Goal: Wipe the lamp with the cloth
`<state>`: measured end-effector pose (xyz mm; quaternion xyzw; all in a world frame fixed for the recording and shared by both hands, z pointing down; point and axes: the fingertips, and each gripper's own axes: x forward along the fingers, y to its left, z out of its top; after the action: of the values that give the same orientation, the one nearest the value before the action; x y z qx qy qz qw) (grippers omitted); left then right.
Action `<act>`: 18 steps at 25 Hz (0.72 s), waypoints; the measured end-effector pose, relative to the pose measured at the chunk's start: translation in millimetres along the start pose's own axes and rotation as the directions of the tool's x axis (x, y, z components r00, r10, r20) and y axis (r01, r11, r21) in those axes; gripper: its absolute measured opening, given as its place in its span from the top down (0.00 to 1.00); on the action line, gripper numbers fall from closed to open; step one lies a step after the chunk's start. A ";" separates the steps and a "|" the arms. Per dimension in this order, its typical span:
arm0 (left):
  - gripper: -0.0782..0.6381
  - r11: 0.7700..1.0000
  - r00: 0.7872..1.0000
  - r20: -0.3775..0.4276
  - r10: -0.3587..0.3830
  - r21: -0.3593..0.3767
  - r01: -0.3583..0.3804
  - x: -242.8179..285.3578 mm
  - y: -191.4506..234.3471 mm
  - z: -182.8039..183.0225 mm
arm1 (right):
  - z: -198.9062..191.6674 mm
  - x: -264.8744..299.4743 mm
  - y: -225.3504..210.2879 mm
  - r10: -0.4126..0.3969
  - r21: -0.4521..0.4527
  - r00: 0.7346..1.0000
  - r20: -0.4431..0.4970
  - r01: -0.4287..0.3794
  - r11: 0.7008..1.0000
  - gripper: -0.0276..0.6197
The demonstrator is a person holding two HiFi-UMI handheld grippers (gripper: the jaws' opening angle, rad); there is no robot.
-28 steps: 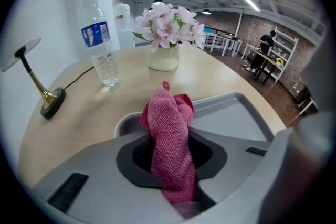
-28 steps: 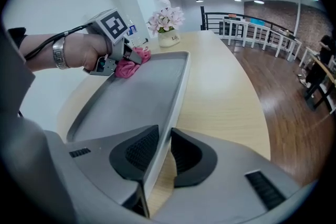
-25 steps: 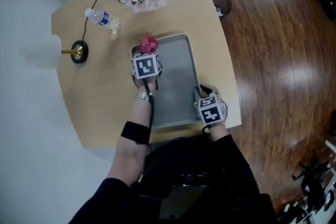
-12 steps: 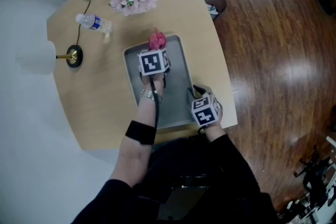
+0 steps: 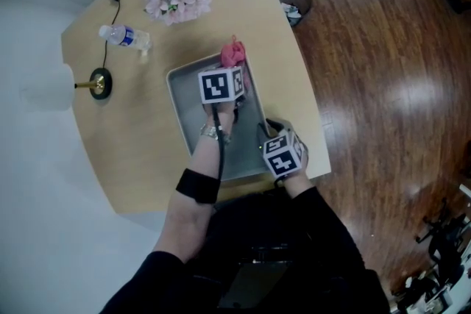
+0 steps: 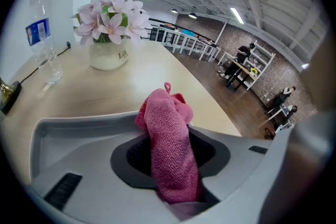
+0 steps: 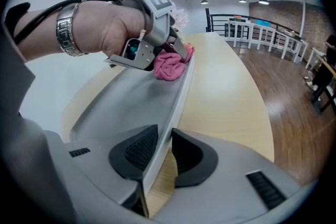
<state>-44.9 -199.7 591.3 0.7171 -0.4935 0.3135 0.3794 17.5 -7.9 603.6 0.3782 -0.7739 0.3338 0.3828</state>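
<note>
Left gripper is over the far right corner of the tray, pads narrowly pinching the pink cloth. Its jaws have just been opening, cloth between them. Right gripper is clamped on the tray's near rim. Lamp stands well left of the tray.

Judgement: firm the pinch before carrying and keep the tail free for wiping.

Cloth's long axis runs along the jaws, loop end pointing away from the person.

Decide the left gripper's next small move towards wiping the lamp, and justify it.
Probably re-tighten the left gripper on the cloth before carrying it. Its jaws have just been opening with the cloth between them, and the lamp stands across the table, left of the tray, so a slack grip might drop it.
</note>
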 end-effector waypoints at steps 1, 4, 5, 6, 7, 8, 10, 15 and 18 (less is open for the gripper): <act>0.63 1.000 1.000 0.015 -0.023 0.005 0.023 -6.5 1.7 3.7 | -0.4 0.1 -0.3 -0.001 0.002 1.000 -0.002 0.001 1.000 0.81; 0.51 0.997 0.998 0.035 -0.043 0.061 0.041 -27.6 10.6 11.9 | 0.7 0.6 0.3 0.011 -0.007 1.000 -0.006 -0.011 1.000 0.81; 0.48 0.996 0.998 0.032 -0.057 0.075 0.054 -31.9 12.0 14.1 | 1.0 0.6 0.5 0.014 -0.009 1.000 -0.008 -0.015 1.000 0.81; 0.43 0.994 0.997 0.025 -0.077 0.080 0.075 -34.2 12.1 15.4 | 0.8 0.6 0.4 0.016 -0.010 1.000 -0.011 -0.016 1.000 0.81; 0.43 0.992 0.995 0.013 -0.100 0.081 0.099 -34.6 11.0 15.3 | 0.6 0.6 0.2 0.015 -0.010 1.000 -0.012 -0.015 1.000 0.81; 0.42 0.990 0.993 0.000 -0.117 0.084 0.116 -33.4 9.7 14.1 | 0.2 0.6 -0.4 0.012 -0.008 1.000 -0.012 -0.012 1.000 0.81; 0.42 0.988 0.994 -0.016 -0.108 0.105 0.109 -29.1 9.9 12.2 | -0.7 0.6 -1.2 0.003 -0.004 1.000 -0.012 -0.003 1.000 0.81; 0.65 0.988 0.999 0.035 -0.015 0.151 0.009 -23.3 13.1 24.6 | 1.9 2.1 3.2 0.013 -0.015 1.000 -0.005 -0.013 1.000 0.81; 0.77 0.980 1.000 0.006 -0.022 0.196 0.020 -8.0 3.4 18.5 | -2.0 0.8 -0.9 -0.004 -0.001 1.000 -0.013 0.004 1.000 0.81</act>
<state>-49.3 -212.5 576.0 0.7574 -0.4542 0.3536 0.3083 18.6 -7.0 605.4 0.3776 -0.7707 0.3352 0.3887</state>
